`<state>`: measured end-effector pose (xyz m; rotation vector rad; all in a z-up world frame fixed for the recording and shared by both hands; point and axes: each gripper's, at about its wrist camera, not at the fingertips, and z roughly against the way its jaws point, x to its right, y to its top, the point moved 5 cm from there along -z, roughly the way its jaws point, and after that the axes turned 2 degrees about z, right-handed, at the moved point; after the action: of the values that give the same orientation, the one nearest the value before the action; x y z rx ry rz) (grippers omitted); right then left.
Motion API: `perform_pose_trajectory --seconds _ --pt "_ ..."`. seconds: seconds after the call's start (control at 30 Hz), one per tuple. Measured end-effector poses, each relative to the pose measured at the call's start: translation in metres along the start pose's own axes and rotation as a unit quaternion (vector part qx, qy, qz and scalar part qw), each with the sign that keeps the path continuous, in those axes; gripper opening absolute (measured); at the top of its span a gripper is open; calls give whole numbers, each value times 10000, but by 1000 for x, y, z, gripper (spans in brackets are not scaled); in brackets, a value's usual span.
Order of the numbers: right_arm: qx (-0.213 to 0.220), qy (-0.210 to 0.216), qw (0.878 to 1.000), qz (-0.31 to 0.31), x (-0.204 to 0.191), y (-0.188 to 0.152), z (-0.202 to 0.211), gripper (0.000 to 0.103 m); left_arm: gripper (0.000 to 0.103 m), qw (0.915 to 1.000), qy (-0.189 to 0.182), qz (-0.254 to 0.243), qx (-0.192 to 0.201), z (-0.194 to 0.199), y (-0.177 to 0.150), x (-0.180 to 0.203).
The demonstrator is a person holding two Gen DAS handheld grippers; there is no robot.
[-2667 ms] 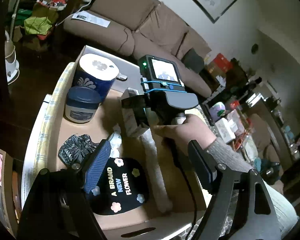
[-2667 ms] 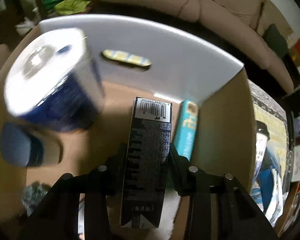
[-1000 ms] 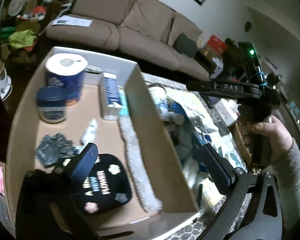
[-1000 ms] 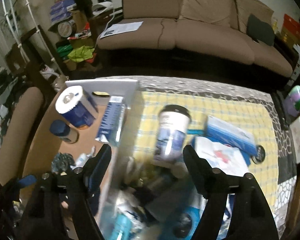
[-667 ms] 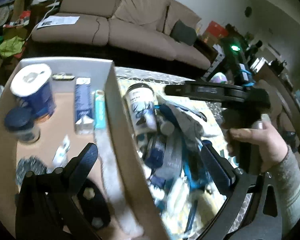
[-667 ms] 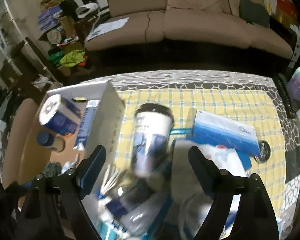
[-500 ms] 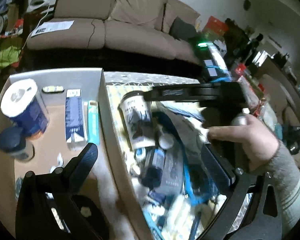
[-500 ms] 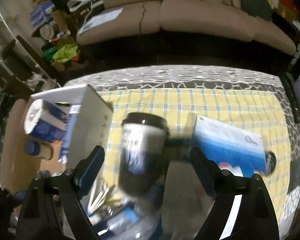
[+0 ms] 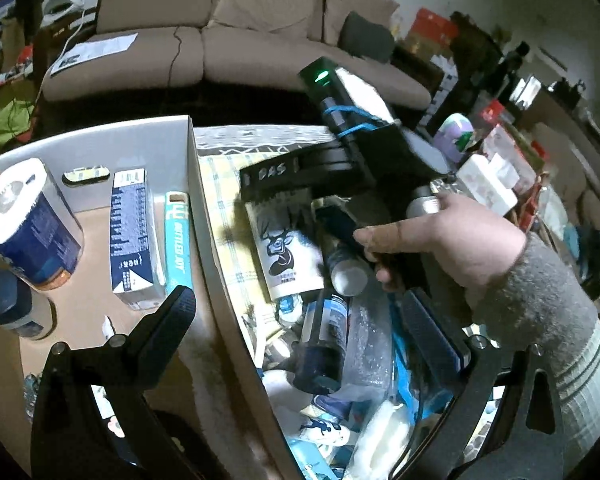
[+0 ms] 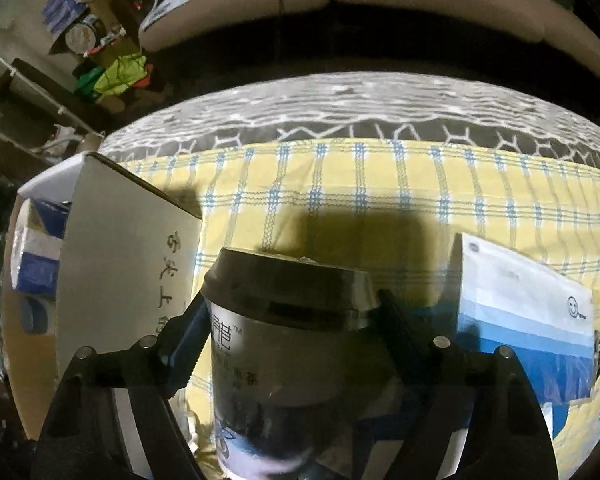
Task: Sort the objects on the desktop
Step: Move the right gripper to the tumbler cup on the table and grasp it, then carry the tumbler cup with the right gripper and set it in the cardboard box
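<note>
Right gripper (image 10: 288, 320) straddles the lidded cup (image 10: 284, 344) on the checked cloth (image 10: 380, 184), jaws not visibly clamped, left gripper (image 9: 300, 324) open; box (image 9: 204, 216) part-filled, pile remains.

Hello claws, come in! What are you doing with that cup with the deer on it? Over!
Right claw open around the deer cup, not squeezing yet. Left claw open, empty. Box wall close beside the cup.
</note>
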<state>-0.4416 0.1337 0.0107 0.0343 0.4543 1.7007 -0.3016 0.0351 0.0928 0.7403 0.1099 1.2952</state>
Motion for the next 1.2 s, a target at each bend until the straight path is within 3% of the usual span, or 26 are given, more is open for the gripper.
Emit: perform_pose_trajectory --seconds 0.17,0.3,0.43,0.57,0.67,0.83,0.93,1.2 --pt "716 287 9968 -218 6 -8 59 82 103 9998 -130 66 156 11 1 2" --pt "1229 391 9916 -32 -4 -24 121 82 103 9990 -182 109 384 21 8 6" --pt "1550 512 9865 162 -26 -38 169 82 103 9986 -238 293 364 31 6 3" --pt "1658 553 9836 451 -60 -51 207 82 103 9939 -816 610 422 70 -21 -5" --pt "1771 639 9792 753 -94 -59 227 82 103 9924 -826 779 478 106 -52 -32" --pt "1757 499 9759 1196 -152 -67 216 82 99 9917 -403 1068 585 147 -80 -87" --pt "1665 474 9764 1287 -179 -67 192 82 97 9896 -349 1213 697 159 -82 -109" --pt "1233 174 9818 1433 -226 -46 113 82 97 9889 -295 1245 761 145 -85 -127"
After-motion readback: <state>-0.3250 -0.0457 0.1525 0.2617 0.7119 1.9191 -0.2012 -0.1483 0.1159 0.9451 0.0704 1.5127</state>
